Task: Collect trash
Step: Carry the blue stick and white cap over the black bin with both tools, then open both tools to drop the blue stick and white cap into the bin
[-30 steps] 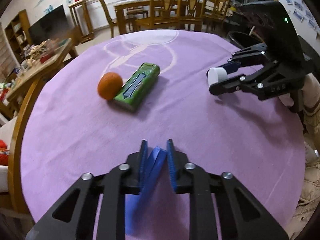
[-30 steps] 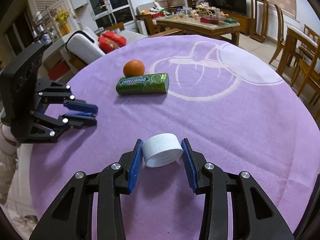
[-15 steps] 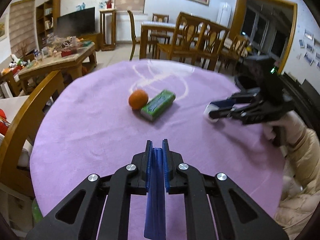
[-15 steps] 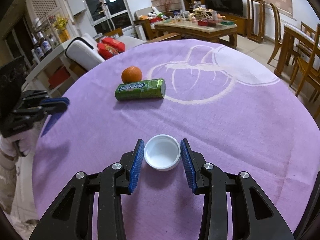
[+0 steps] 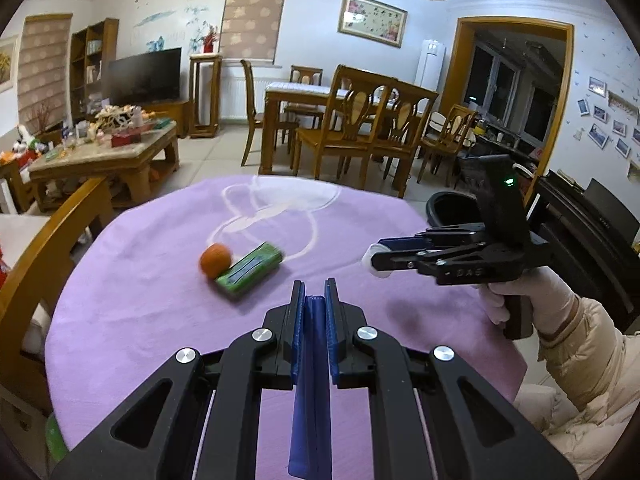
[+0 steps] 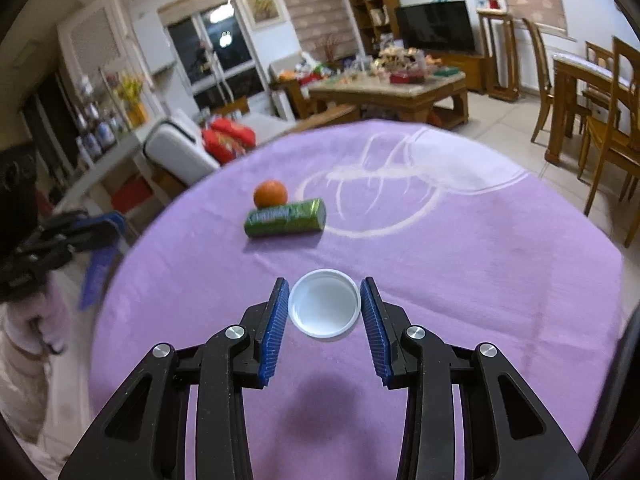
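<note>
At the bottom centre of the left wrist view, the left gripper [image 5: 315, 300] is clenched on a flat blue strip [image 5: 310, 392]. In the right wrist view, the right gripper [image 6: 324, 308] grasps a white bottle cap [image 6: 324, 303]. Farther on the purple tablecloth [image 6: 460, 264], at frame centre, a green gum pack [image 6: 285, 217] touches an orange [image 6: 270, 193].

The left tool [image 5: 315, 300] is clamped on a flat blue strip [image 5: 311, 392] above the purple desk [image 5: 160, 320]; an orange [image 5: 215, 260] touches a green pack [image 5: 250, 271] further out; to the right, the right tool [image 5: 374, 258] grips a white cap [image 5: 375, 266]; behind it stands a black bin [image 5: 450, 208].
</note>
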`<state>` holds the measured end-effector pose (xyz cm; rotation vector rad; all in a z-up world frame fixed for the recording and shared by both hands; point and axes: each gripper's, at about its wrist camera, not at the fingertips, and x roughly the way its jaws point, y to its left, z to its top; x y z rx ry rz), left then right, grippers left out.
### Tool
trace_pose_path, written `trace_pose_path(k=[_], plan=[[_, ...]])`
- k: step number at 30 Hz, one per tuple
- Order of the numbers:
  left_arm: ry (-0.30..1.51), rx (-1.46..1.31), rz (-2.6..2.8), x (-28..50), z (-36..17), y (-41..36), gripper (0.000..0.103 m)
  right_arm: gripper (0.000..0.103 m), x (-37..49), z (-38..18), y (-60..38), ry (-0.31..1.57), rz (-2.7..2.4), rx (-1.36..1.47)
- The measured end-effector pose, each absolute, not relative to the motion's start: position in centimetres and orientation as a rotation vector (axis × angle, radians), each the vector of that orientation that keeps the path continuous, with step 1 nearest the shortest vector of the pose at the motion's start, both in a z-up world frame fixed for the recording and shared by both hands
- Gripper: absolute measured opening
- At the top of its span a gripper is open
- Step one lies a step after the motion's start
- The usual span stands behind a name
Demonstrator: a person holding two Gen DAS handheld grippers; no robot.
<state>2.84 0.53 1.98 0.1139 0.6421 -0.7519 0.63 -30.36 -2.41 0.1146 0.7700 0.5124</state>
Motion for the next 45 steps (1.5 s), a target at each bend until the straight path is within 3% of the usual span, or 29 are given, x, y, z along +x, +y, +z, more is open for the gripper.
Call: trace_pose_path(k=[15,28,45], plan=[[0.566,0.115,-0.997,2.1,3.5,-15.3,0.011,0.037,-10.2,5.5,-48.6,0.447,0.177,0.292],[0.606,0.123,-1.169,1.1,0.1,-31.8,0.011,0.037,-16.0,2.0,-61.2,0.367,-0.031,0.496],[0.659,0.181,-1.190,-0.1,-1.9,-36.4,0.014,0.038,-14.8,-1.0,-64.1,0.394,-0.034,0.567]])
